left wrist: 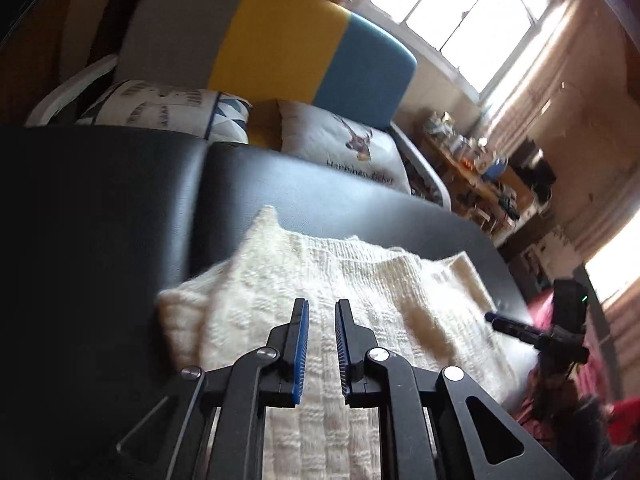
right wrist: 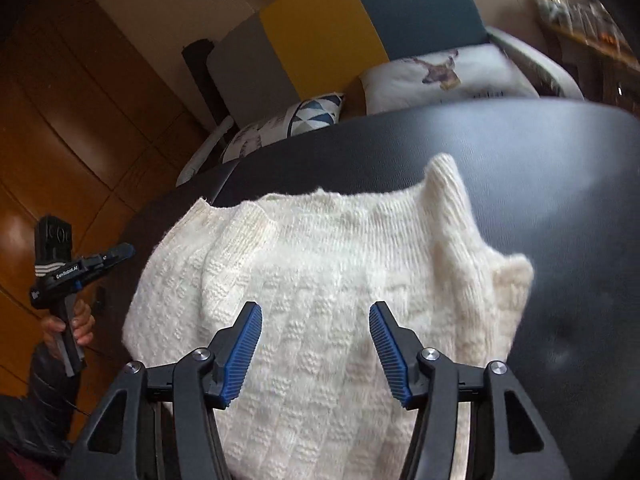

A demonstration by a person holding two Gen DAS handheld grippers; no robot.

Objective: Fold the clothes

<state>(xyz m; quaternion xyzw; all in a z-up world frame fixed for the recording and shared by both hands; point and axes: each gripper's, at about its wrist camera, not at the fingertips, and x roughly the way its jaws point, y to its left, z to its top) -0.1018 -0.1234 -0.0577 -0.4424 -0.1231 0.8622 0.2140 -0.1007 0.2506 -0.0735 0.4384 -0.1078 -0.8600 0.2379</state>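
Observation:
A cream knitted sweater [left wrist: 340, 280] [right wrist: 328, 264] lies partly folded on a black padded table [left wrist: 100, 220] [right wrist: 540, 168], with one ribbed corner sticking up at its far edge. My left gripper [left wrist: 322, 312] hovers over the sweater's near part, its jaws a narrow gap apart with nothing between them. My right gripper [right wrist: 316, 316] is wide open above the sweater's middle and holds nothing. Each gripper also appears in the other's view: the right gripper [left wrist: 516, 326] at the sweater's right edge, the left gripper [right wrist: 108, 258] off the table's left side in a hand [right wrist: 76, 324].
Behind the table stands a sofa [left wrist: 280, 36] with a grey, yellow and blue back and two printed cushions [left wrist: 344, 144] [left wrist: 168, 106]. A cluttered wooden shelf [left wrist: 472, 160] and a bright window [left wrist: 460, 4] are at the right. Brown wooden panels [right wrist: 60, 100] lie to the left.

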